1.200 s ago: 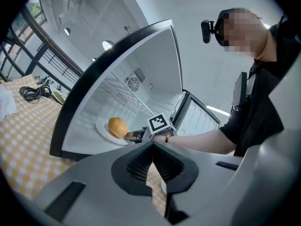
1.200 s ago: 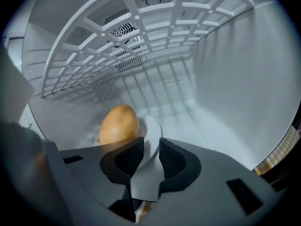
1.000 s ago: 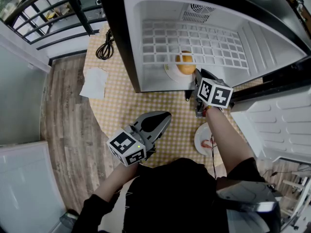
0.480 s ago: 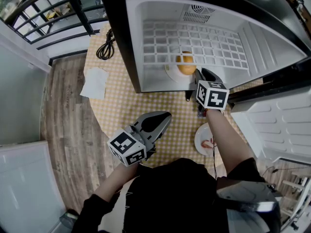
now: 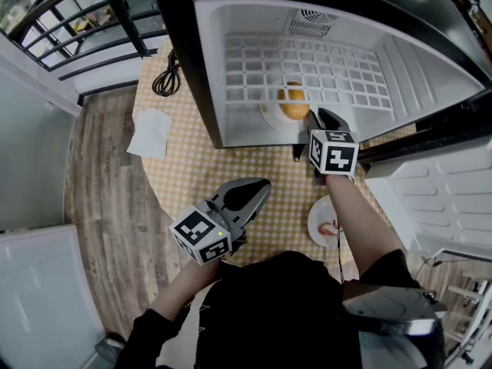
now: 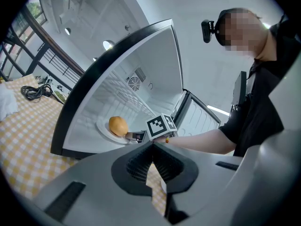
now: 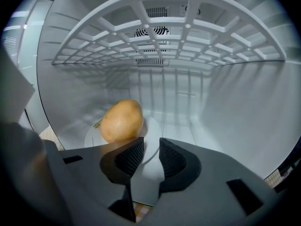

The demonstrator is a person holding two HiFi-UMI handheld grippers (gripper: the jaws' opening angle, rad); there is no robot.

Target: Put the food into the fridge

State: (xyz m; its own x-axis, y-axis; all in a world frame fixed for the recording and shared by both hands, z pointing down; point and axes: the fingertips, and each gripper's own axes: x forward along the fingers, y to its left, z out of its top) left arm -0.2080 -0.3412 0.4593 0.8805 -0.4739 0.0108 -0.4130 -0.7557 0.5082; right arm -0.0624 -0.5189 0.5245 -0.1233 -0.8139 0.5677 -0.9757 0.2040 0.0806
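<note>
potato [image 7: 122, 120] lies on the plate [image 7: 153, 126], long axis angled far-right, just far-left of the right gripper [image 7: 151, 149] (jaws slightly apart, empty). left gripper [image 6: 151, 145] pinched closed, holding nothing.

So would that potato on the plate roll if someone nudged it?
Probably yes: the potato is rounded and lies loose on a smooth plate, so a nudge could rock or roll it. It looks solid, so likely firm, not squashy.

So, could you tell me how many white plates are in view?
2. One round white plate sits inside the fridge, holding the brown potato; another lies on the checked table, partly hidden behind the right forearm.
</note>
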